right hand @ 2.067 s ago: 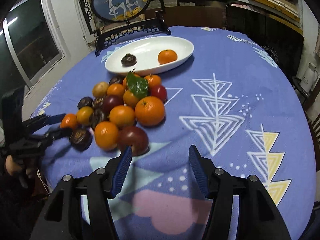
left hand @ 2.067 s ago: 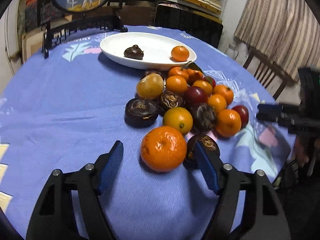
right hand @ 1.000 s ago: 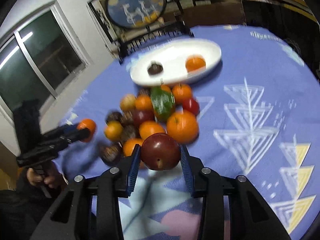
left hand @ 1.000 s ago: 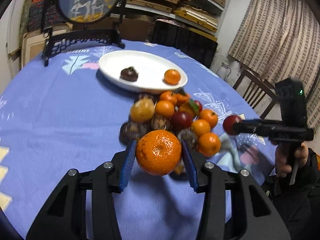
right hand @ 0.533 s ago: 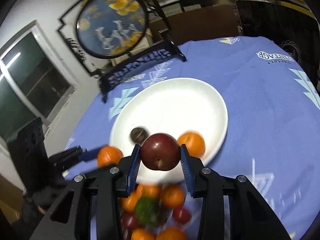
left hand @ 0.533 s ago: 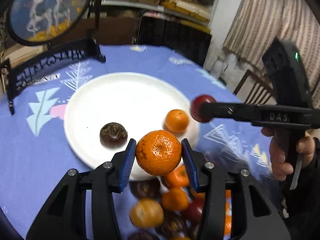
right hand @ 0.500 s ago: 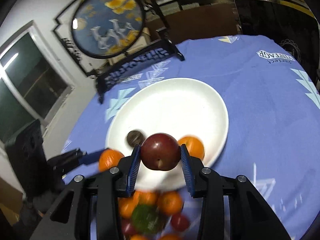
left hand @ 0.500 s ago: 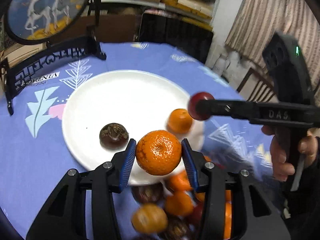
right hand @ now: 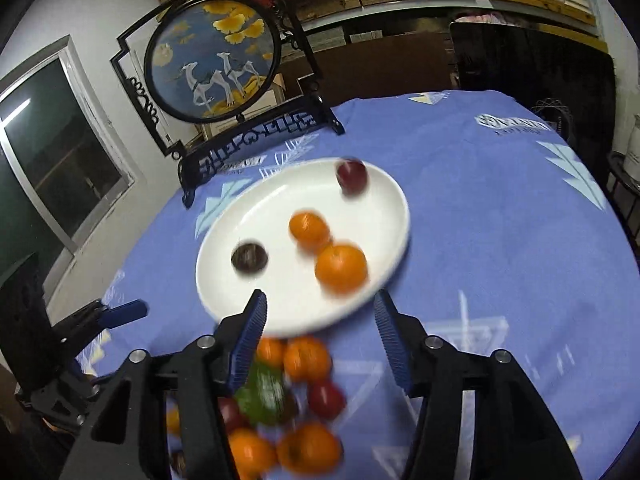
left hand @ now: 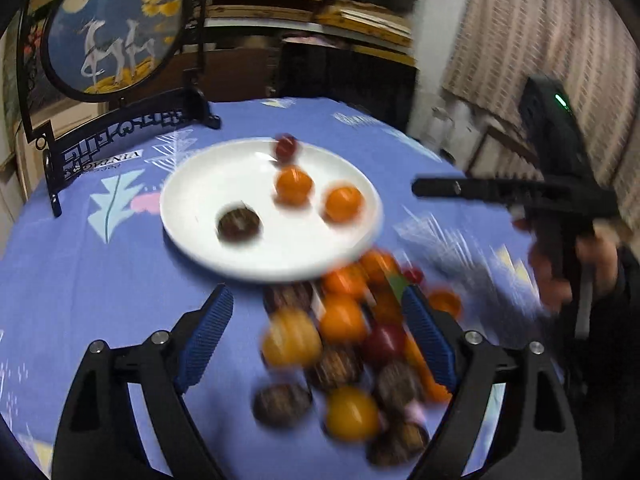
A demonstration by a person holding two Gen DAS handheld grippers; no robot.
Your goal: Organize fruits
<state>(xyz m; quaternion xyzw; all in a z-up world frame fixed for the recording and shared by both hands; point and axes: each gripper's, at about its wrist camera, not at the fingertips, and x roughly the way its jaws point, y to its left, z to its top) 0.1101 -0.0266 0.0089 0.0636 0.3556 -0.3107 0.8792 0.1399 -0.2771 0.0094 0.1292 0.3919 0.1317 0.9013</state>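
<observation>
Left wrist view first: the left gripper (left hand: 316, 334) has its two blue fingers (left hand: 204, 334) spread wide apart with nothing held between them. It hangs over the blue tablecloth (left hand: 80, 272), just above a blurry pile of fruit (left hand: 344, 344) made of orange, dark brown and red pieces. Past the pile sits the white plate (left hand: 192, 204), a bit farther from the fingers. On the plate lie a dark brown fruit (left hand: 239, 224), two oranges side by side (left hand: 294, 186) (left hand: 344, 204), and a red plum (left hand: 286, 148) near the far rim. Off to the right, a hand (left hand: 560, 268) grips the black handle of the right gripper (left hand: 424, 188), which points in toward the plate. I cannot tell from this side how wide it is. Right wrist view: the right gripper (right hand: 320, 340) is also wide open and holds nothing. Its fingertips (right hand: 256, 312) sit right at the near rim of the white plate (right hand: 224, 280). The bigger orange (right hand: 341, 268) lies on the plate just beyond the fingers, the smaller orange (right hand: 309, 230) is right behind it, the dark fruit (right hand: 250, 258) is to the left, and the red plum (right hand: 352, 176) rests at the far edge. The pile of fruit (right hand: 288, 412) shows below the fingers, with a green leaf (right hand: 260, 400) in it. The left gripper (right hand: 124, 312) pokes in from the left side. A round picture of deer on a black stand (right hand: 214, 56) is behind the plate.
</observation>
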